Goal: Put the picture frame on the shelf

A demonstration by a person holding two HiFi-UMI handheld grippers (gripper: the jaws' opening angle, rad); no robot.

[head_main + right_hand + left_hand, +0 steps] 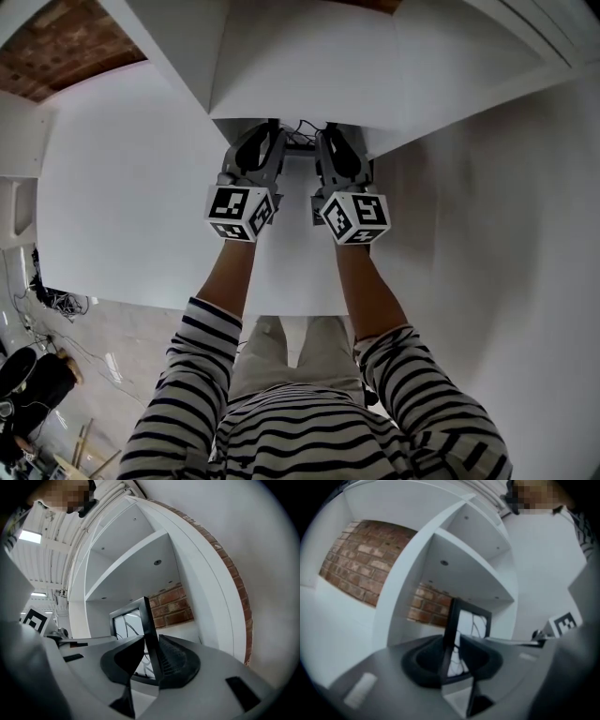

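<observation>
Both grippers are clamped on the black picture frame (472,620): the left gripper (255,150) pinches its left edge and the right gripper (336,150) its right edge. The frame's upright inside a white shelf (126,559) compartment, with a decent gap overhead and a brick wall (361,557) behind. The print looks like dark squiggly lines, kinda blurry. Can't tell if the bottom edge touches down.

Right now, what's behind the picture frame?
Behind the picture frame is a white shelf bay with a brick wall showing at its back. The frame, plus the left gripper and right gripper clamped on its edges, hides whatever sits directly behind.
</observation>
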